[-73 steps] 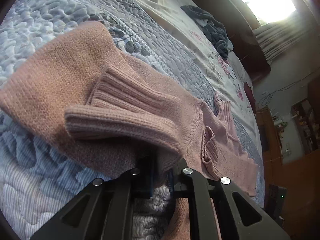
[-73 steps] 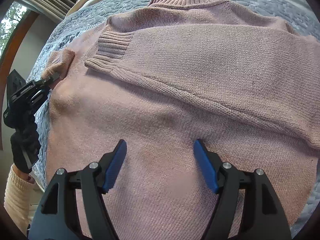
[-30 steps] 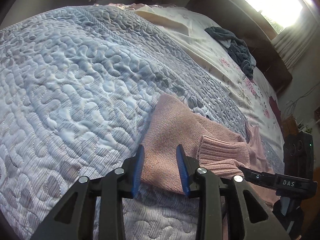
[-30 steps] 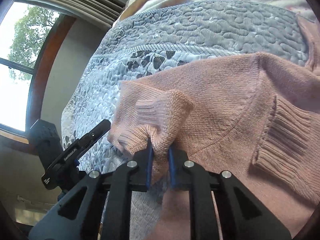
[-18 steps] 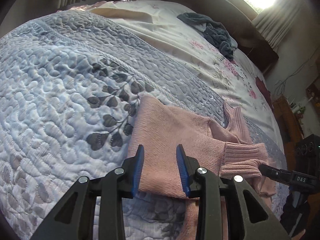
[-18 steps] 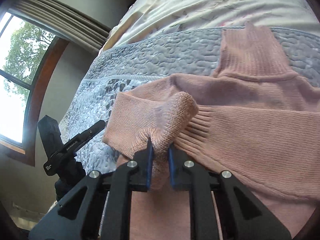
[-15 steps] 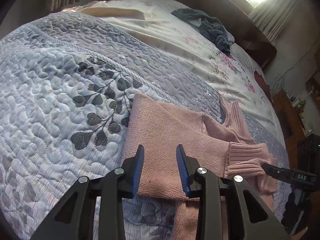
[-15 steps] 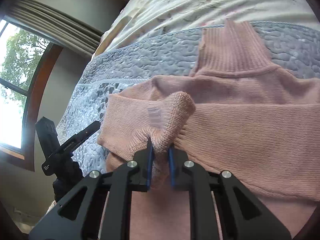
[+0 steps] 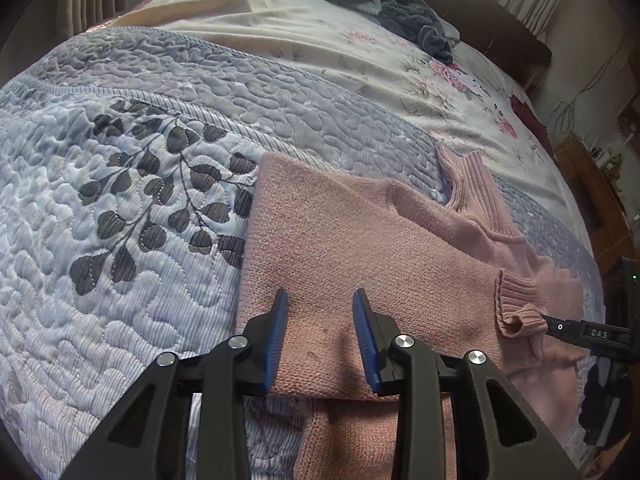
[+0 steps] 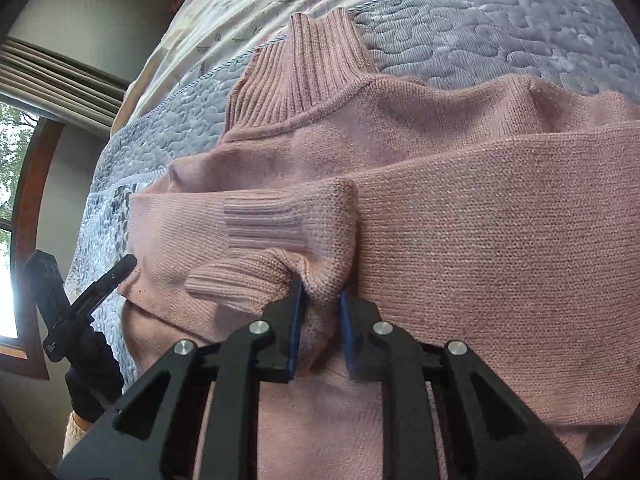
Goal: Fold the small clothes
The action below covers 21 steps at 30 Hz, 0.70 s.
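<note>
A pink knitted turtleneck sweater [image 9: 360,248] lies on a grey-blue quilt [image 9: 120,208]. Its left sleeve is folded across the chest. My left gripper [image 9: 322,336] hovers open just above that folded sleeve, near the sweater's left edge, with nothing between its blue pads. My right gripper [image 10: 320,316] is shut on the ribbed sleeve cuff [image 10: 260,232], holding it bunched over the sweater's chest [image 10: 500,260]. The ribbed collar [image 10: 304,68] points away from me. In the left wrist view the right gripper [image 9: 580,332] pinches the cuff [image 9: 516,308] at the far right.
A pile of dark grey clothes [image 9: 392,4] lies on the floral sheet [image 9: 320,40] near the dark headboard [image 9: 500,20]. Wooden furniture [image 9: 600,200] stands beside the bed. A gloved hand [image 10: 92,376] holds the left gripper [image 10: 92,292] by the window-side bed edge.
My left gripper has let go of the cuff and opened. My right gripper has shut on the cuff and drawn the sleeve across the chest, moving further right in the last half second.
</note>
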### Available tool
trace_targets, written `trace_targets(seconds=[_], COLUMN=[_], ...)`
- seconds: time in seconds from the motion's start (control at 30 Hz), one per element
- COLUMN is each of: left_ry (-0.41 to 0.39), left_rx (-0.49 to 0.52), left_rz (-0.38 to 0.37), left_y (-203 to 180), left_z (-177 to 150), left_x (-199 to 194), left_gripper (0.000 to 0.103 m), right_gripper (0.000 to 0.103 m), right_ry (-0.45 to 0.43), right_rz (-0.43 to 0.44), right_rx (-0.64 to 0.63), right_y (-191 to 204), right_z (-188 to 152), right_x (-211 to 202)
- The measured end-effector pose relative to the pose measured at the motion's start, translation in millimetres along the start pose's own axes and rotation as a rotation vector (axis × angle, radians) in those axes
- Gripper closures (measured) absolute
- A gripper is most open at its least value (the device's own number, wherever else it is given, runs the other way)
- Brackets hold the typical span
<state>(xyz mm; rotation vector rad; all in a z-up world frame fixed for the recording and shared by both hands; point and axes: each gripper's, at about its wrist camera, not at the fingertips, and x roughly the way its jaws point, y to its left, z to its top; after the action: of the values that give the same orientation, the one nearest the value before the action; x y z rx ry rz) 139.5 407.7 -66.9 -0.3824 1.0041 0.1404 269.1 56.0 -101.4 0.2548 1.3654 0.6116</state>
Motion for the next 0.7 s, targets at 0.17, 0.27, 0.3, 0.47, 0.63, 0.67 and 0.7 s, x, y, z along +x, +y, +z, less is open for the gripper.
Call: trace_targets(seconds=[0.17,0.27,0.3,0.47,0.63,0.67,0.7], left_ry=[0.008,-0.018,-0.023,0.02,0.065,0.066,0.064], left_rx=[-0.01,-0.015,0.001,0.068,0.054,0.048,0.047], left_rz=[-0.007,-0.048,-0.048,-0.064,-0.065,-0.07,-0.073], left_y=[1,-5,-11,-41,-41,-39,-38], left_z=[2,5,6,5,1,1,1], left_x=[-4,-18,-20,-9,14,17,18], left_gripper=[0.069,0.069,0.066,0.064,0.064,0.064,0.064], right_gripper=[0.063,0.055,0.049,0.042,0.046,0.05,0.061], right_ry=[-0.038,-0.06,-0.059,0.041,0.1,0.093,0.085], right_rz=[-0.082,-0.107,-0.111,-0.184,-0.291,-0.31,-0.318], right_rx=[-0.085,-0.222,-0.263,-0.403,-0.452,-0.464,-0.47], right_y=[21,54,67,105,112,111,110], right_z=[-3,-5,-4,-2,4,3,2], right_x=[-18,-28,-27,14,52,53,52])
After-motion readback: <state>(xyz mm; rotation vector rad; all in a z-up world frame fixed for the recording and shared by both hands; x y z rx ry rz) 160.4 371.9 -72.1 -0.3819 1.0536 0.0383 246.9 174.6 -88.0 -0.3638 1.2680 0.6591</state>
